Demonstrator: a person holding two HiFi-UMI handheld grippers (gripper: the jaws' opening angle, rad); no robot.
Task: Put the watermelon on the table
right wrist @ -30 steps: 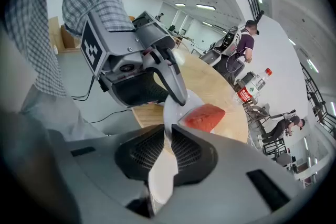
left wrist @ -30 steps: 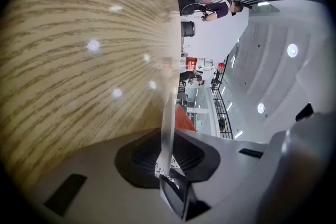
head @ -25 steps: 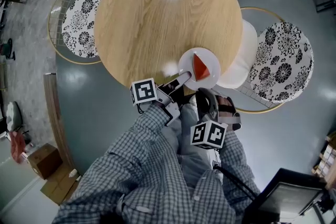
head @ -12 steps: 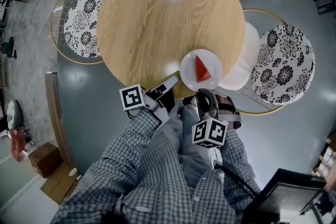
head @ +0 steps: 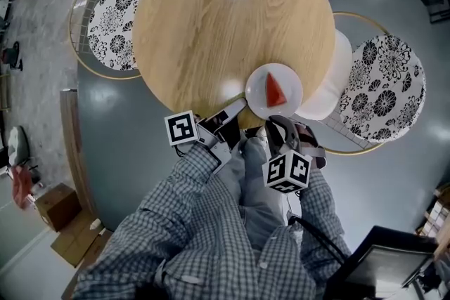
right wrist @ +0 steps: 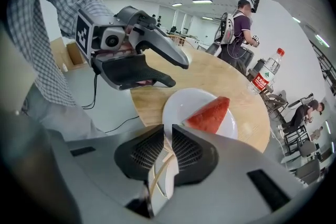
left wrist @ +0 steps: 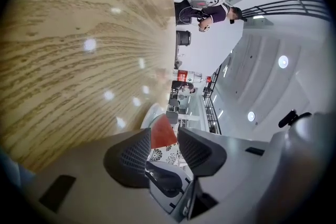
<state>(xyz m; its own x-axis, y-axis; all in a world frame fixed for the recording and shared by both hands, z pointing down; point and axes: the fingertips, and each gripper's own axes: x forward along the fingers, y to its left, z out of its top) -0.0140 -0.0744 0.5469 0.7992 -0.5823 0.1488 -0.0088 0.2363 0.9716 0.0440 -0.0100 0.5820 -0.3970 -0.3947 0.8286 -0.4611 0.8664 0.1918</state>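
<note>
At the near edge of the round light-wood table, left of centre: grey left gripper, jaws spread wide, just opened, nothing in the gap. Probably let go with the load already down on the wood. Further right, just inside that same edge: round white plate flat on the table, carrying the red wedge of watermelon; then, just off the table's edge, grey right gripper pinching the plate's near rim, presumably to steady it before release.
</note>
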